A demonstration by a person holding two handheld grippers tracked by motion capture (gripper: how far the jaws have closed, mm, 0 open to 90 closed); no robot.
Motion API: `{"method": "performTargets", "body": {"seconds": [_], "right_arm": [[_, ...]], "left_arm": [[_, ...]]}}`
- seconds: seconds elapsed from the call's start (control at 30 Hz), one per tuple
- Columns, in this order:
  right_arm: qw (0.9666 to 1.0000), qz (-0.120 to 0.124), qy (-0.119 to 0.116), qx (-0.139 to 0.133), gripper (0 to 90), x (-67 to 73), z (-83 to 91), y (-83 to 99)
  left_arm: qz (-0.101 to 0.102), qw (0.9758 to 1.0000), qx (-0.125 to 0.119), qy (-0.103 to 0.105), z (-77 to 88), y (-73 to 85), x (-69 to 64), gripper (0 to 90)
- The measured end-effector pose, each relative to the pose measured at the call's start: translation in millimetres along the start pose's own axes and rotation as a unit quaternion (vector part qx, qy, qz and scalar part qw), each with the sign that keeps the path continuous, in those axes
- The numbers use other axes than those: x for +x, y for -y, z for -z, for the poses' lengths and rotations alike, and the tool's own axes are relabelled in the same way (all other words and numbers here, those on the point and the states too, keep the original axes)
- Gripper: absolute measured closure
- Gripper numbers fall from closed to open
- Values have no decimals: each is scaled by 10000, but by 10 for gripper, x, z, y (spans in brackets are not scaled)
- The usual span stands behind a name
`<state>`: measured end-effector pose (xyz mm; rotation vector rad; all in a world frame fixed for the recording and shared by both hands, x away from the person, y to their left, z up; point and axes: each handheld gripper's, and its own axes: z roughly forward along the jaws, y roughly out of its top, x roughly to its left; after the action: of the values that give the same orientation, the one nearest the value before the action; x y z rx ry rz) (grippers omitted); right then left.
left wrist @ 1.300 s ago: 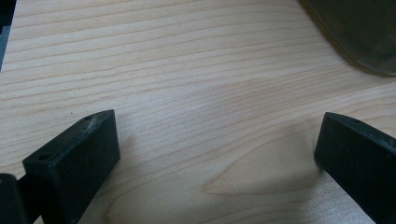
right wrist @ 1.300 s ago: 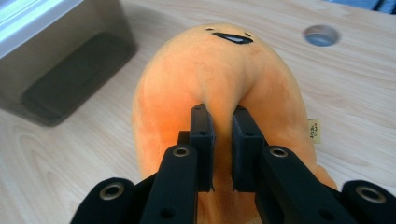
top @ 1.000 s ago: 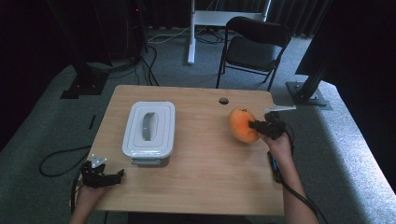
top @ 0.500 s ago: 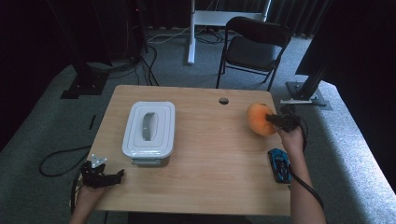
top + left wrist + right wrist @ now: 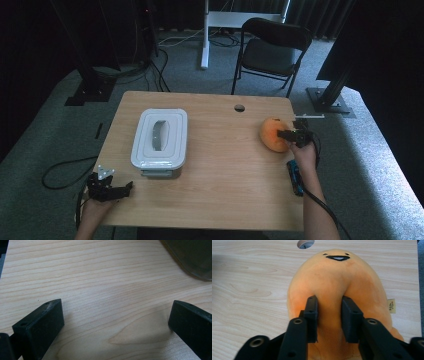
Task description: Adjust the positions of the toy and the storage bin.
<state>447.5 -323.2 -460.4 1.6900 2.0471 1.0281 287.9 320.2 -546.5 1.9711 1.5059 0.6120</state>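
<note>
It looked like a recording lab: dark curtains hung behind a lone wooden bench (image 5: 220, 200), with rig stands (image 5: 330, 82), cables (image 5: 60, 172) on grey carpet, and a folding chair (image 5: 270, 52).

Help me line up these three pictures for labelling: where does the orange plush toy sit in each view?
High view: the orange plush toy lies near the table's right edge, the right gripper at it.
Left gripper view: bare wood between wide-open jaws, no toy.
Right gripper view: the toy fills the centre, a fold of it between the jaws.
Shared landmark: the round table hole, beyond the toy.
</note>
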Motion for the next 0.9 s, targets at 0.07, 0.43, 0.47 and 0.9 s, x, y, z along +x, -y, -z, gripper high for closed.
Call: {"method": "performTargets", "body": {"seconds": [0.07,0.43,0.47,0.9], "right_arm": [[10000,60,13,-13,628,13,36,3],[9995,262,-117,-126,194,105,195,-12],[9991,379,-147,-148,160,134,207,-17],[9937,631,-247,-889,123,530,375,-131]], "left_arm": [[0,10000,2,2,1,0,0,5],[-1,9999,-22,138,5,-4,0,4],[-4,9999,-10,160,5,-10,-1,5],[73,9996,-106,251,8,-194,65,5]]}}
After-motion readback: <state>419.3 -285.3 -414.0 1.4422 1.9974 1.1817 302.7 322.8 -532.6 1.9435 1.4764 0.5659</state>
